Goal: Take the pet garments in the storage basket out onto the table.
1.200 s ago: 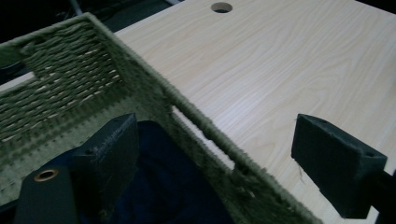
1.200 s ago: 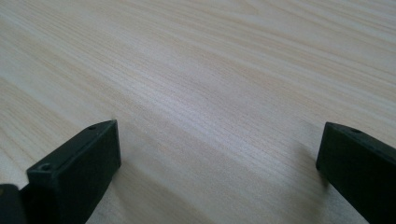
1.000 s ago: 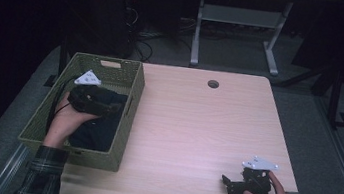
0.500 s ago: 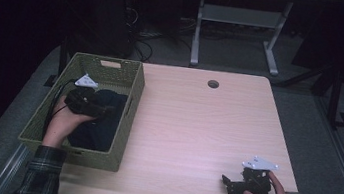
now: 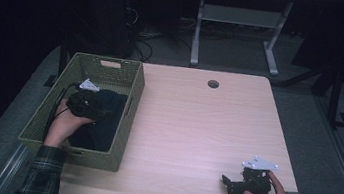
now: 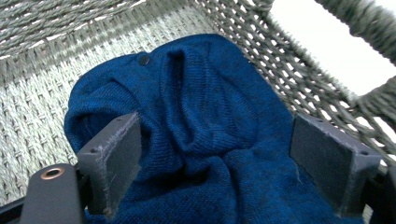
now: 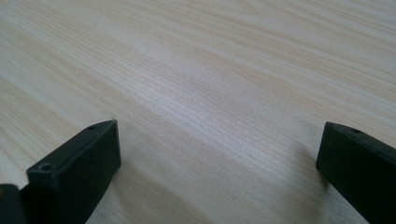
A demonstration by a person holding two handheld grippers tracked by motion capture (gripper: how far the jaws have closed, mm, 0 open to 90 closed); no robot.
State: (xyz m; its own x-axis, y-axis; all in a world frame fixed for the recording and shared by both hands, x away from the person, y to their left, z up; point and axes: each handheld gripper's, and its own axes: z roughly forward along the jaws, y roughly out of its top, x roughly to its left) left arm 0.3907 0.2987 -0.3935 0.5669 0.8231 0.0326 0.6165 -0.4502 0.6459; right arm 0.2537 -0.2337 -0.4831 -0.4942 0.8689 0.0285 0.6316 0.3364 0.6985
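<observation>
Dim room, black backdrop, light wood desk (image 5: 196, 130) with a cable hole at 12 o'clock. Blue knit garment (image 6: 201, 121), likely a sweater, lies crumpled on the floor of the woven green basket (image 5: 114, 64) at the desk's 9 o'clock edge. Soft, light, limp knit: it should bunch and drape, not slip, and no fragility apart from one small dark button near the top. Best bite looks like the raised fold running down the middle.

Left tool (image 6: 215, 163) sits low over the cloth, jaws spread either side of that fold, not yet pinching. Basket walls close in at 3 o'clock of the tool, so the lift needs to go up and clear the rim.

Right tool (image 5: 245, 179) rests at the desk's 5 o'clock corner, jaws spread over bare wood.
</observation>
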